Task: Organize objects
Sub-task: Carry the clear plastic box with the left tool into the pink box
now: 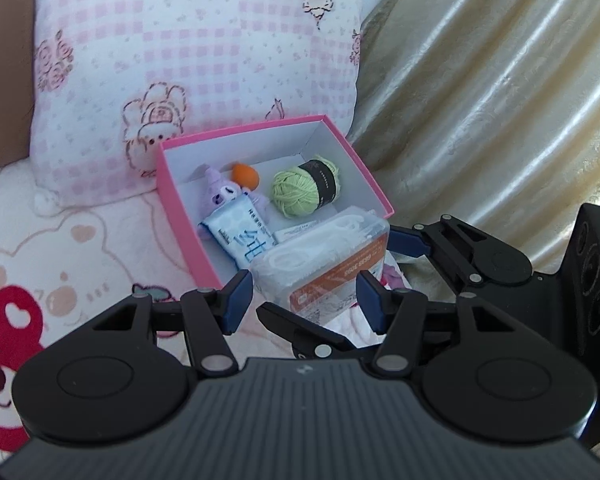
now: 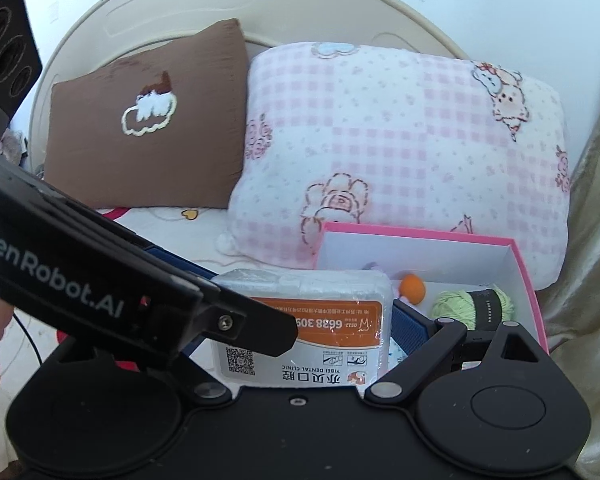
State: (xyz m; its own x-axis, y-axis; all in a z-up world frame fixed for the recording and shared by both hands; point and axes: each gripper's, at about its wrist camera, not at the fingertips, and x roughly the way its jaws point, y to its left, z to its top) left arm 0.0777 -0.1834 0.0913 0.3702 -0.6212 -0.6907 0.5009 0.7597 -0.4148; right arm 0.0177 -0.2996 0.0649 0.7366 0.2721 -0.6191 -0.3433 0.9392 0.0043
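The clear plastic floss-pick box [image 1: 324, 256] with the orange label is hanging just above the near right corner of the open pink box [image 1: 180, 196], not yet resting inside. The right gripper [image 2: 304, 300] is pinching it across its width, 1 blue pad pressing on each side. The left gripper [image 1: 304, 288] is sitting partly spread around the near end; whether its pads are pressing on the plastic cannot be told.

The box is looking light and stiff, but its glossy wrap is probably making it slippery, and the thin walls may be flexing under a hard squeeze. Gripping the flat short sides, low and near the middle, is likely giving the steadiest hold.

Inside the pink box, a blue tissue packet [image 1: 240, 232] is lying at the near left, a purple plush [image 1: 220, 190] and an orange ball [image 1: 245, 175] behind it, and green yarn [image 1: 304, 188] at the far right. A pink checked pillow [image 1: 180, 60] is leaning behind, on a bear-print bedspread [image 1: 80, 248].
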